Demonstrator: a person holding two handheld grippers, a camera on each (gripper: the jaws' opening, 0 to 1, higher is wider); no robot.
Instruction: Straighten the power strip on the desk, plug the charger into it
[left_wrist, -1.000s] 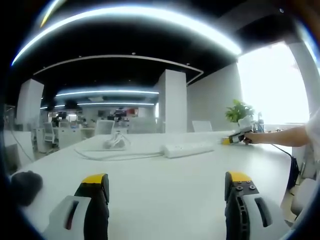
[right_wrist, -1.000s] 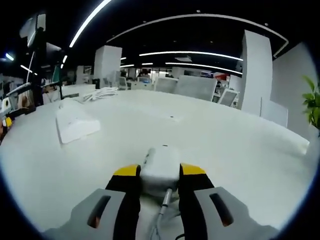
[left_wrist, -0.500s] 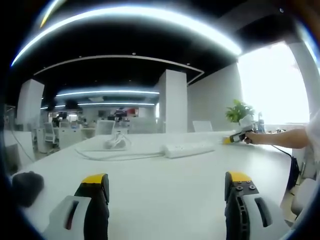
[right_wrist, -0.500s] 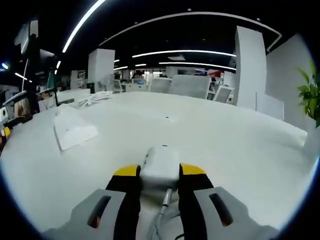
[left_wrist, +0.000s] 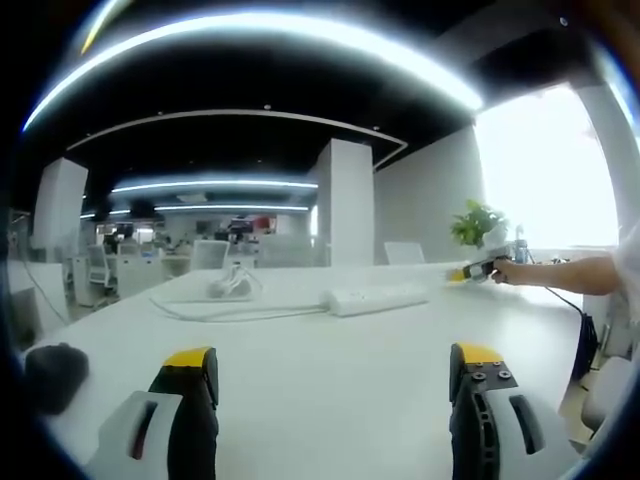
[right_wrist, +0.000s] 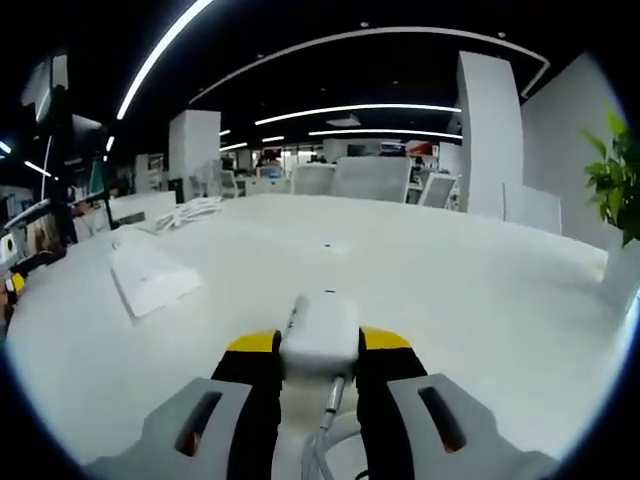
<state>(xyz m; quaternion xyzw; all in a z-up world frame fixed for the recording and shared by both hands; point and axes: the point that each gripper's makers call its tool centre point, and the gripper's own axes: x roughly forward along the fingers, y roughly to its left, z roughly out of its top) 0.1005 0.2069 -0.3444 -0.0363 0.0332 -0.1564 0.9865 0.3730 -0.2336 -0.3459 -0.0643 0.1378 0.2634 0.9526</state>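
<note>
Between the right tool's (right_wrist: 320, 345) jaws, the charger (right_wrist: 320, 332) (strip (right_wrist: 152, 280) apart)

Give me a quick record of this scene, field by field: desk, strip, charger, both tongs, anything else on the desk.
desk: white desk
strip: white strip, lying flat mid-desk, nothing plugged in that I can see
charger: white charger, gripped between the right tongs, cable trailing back
right tongs: right tongs shut on the charger, apart from the strip
left tongs: left tongs open, holding nothing, low over the desk
other: coiled white cable beyond the strip; potted plant at the far edge
</note>
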